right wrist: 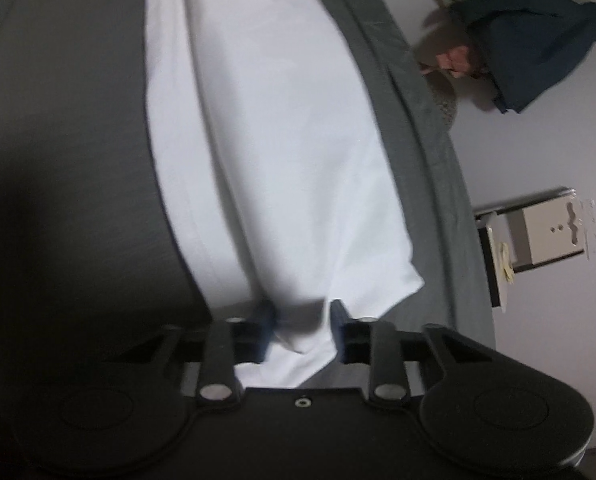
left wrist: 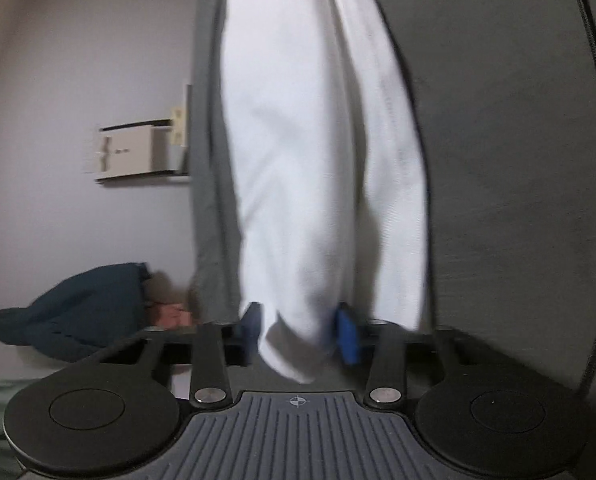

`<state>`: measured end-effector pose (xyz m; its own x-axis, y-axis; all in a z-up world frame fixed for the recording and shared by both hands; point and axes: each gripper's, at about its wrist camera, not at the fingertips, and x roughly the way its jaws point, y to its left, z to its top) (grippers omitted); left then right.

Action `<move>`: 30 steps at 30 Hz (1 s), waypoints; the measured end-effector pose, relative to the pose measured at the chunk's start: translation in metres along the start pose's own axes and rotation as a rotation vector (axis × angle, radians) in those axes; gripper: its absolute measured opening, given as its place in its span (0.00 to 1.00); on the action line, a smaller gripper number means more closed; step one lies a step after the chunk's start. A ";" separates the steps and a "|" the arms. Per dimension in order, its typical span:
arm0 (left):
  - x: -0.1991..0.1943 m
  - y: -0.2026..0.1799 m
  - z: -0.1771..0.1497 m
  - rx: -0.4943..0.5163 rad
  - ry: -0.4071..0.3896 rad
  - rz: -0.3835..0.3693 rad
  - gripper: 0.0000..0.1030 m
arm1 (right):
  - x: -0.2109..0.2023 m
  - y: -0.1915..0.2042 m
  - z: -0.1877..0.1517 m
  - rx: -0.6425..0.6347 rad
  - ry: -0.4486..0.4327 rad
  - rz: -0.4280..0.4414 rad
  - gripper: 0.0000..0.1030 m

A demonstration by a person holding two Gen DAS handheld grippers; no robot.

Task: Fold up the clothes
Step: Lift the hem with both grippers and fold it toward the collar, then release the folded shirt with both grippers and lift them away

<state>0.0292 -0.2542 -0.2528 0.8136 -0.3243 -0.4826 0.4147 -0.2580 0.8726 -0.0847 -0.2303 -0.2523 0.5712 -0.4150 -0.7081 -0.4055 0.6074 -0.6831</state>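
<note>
Soft white cotton garment (left wrist: 306, 152) lies stretched over the grey bed cover (left wrist: 518, 160), a bunched end pinched in each of the left gripper (left wrist: 298, 326) and right gripper (right wrist: 304, 326), likely light, limp, best held at corners.

Both views are motion-blurred, the white garment (left wrist: 310, 152) runs off the top edge, and its cloth hides each blue pad's (left wrist: 347, 336) inner face.
</note>
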 end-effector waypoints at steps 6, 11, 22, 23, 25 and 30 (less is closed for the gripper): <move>-0.019 0.018 -0.011 -0.103 -0.066 0.028 0.13 | -0.019 -0.012 -0.006 -0.015 -0.056 -0.014 0.14; -0.041 0.018 -0.016 -0.103 -0.118 -0.019 0.13 | -0.047 -0.030 -0.014 -0.009 -0.065 0.018 0.14; -0.027 -0.003 -0.020 -0.150 -0.057 -0.127 0.14 | -0.017 -0.020 -0.013 0.095 0.069 0.224 0.12; -0.028 -0.002 -0.020 -0.155 -0.052 -0.126 0.16 | -0.014 -0.020 -0.012 0.110 0.074 0.231 0.13; -0.029 0.004 -0.022 -0.187 -0.042 -0.129 0.21 | -0.014 -0.024 -0.012 0.139 0.082 0.239 0.33; -0.032 0.062 -0.019 -0.546 -0.040 -0.098 0.93 | -0.039 -0.051 -0.023 0.317 -0.011 0.300 0.42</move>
<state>0.0365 -0.2421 -0.1818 0.7489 -0.3595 -0.5567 0.6473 0.2168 0.7307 -0.1025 -0.2603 -0.1944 0.4694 -0.1824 -0.8639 -0.3161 0.8789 -0.3573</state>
